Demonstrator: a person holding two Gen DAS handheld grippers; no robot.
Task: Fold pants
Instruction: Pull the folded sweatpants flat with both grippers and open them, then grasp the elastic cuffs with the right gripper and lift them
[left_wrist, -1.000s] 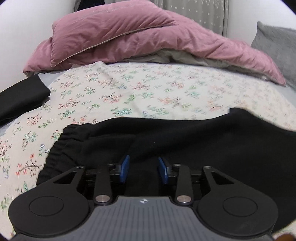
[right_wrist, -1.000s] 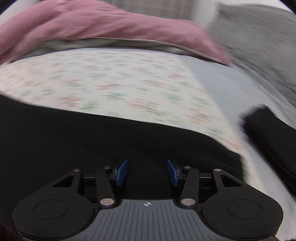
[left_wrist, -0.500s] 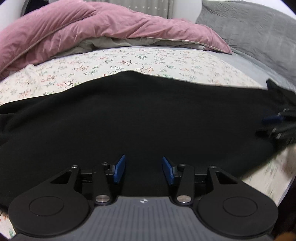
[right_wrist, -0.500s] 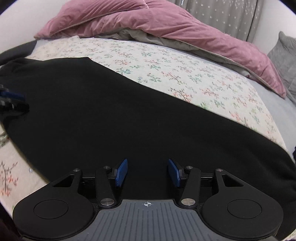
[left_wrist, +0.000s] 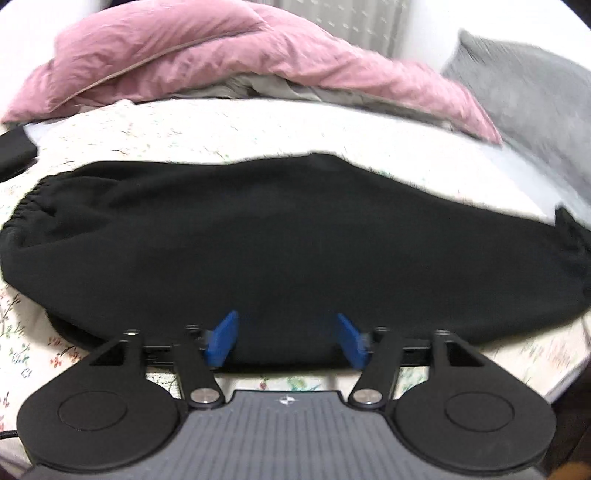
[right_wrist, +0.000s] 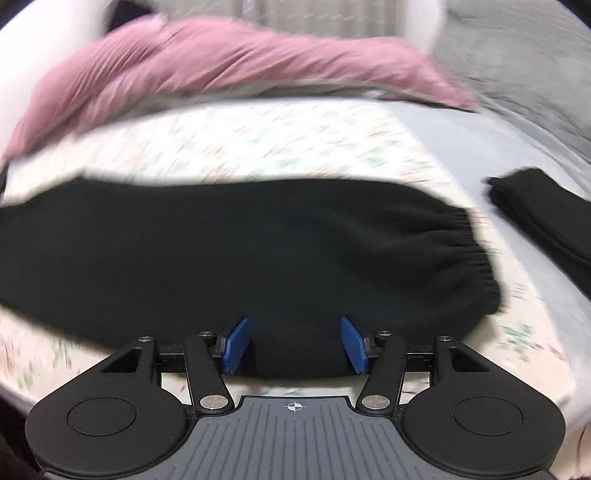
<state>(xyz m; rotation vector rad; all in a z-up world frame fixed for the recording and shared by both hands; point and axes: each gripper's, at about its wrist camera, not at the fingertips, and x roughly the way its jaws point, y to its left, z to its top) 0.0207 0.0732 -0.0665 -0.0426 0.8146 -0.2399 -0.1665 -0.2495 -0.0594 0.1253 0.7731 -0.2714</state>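
Note:
Black pants (left_wrist: 280, 243) lie flat across the floral bedsheet (left_wrist: 192, 129), folded lengthwise. In the left wrist view the elastic waistband (left_wrist: 26, 214) is at the left end. In the right wrist view the pants (right_wrist: 258, 251) show a gathered elastic end (right_wrist: 476, 254) at the right. My left gripper (left_wrist: 284, 339) is open and empty at the pants' near edge. My right gripper (right_wrist: 295, 345) is open and empty at the near edge too. Both views are blurred by motion.
A pink duvet (left_wrist: 221, 55) is piled at the head of the bed, with a grey pillow (left_wrist: 524, 99) to the right. Another folded black garment (right_wrist: 543, 221) lies on the grey sheet at the right. A dark item (left_wrist: 11, 155) lies at far left.
Both grippers have pulled back toward the near edge of the bed and now face the pants squarely. Neither gripper shows in the other's view any more. Both stay open.

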